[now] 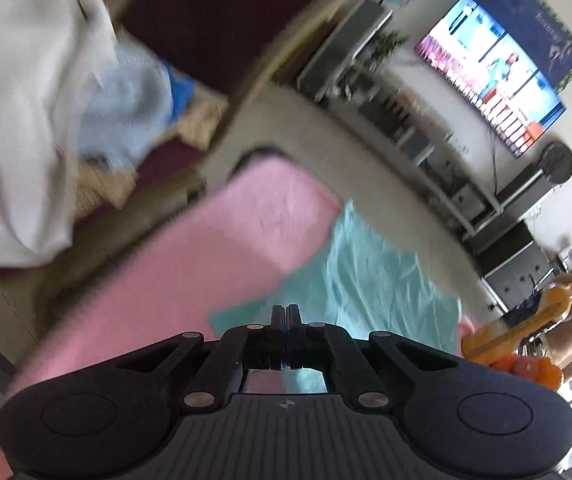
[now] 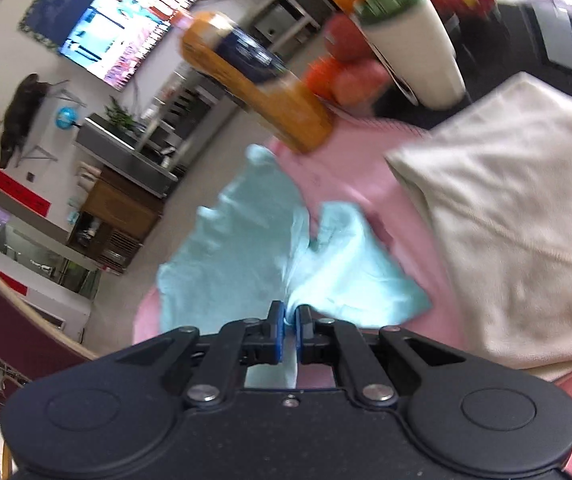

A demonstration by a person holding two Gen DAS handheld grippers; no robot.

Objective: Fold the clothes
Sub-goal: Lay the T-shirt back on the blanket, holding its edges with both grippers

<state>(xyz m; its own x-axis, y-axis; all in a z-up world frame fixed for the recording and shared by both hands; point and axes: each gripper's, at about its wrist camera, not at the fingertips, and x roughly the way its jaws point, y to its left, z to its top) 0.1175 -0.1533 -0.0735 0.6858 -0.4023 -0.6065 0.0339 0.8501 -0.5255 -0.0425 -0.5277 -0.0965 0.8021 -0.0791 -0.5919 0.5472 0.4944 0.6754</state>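
Right wrist view shows our right gripper (image 2: 290,316) clenched on a bunched fold of the light teal garment (image 2: 245,252), a strip of the cloth running back between the blue pads; we judge that pinching it at a gathered point lets the rest fan out and hang, so an edge can be carried over or pulled straight; the garment spreads away from the gripper across the pink cloth (image 2: 366,200) that covers the tabletop, partly lifted near the grip and lying flatter farther off; beside it on the right sits a cream garment (image 2: 506,220), apparently folded into a block, which we take as a pile kept clear of the working space; an orange packet (image 2: 261,88) and some fruit (image 2: 342,64) stand at the far edge, out of the way; left wrist view shows our left gripper (image 1: 286,314) with its fingers pressed together over the near edge of the teal garment, yet whether any cloth is caught between them we cannot tell, since blur hides the tips; a white garment (image 1: 25,100) and a pale blue one (image 1: 125,108) lie heaped on a maroon chair (image 1: 213,20) beyond the tabletop, plausibly a stock kept within reach; both frames are smeared, so finer creases stay unclear.
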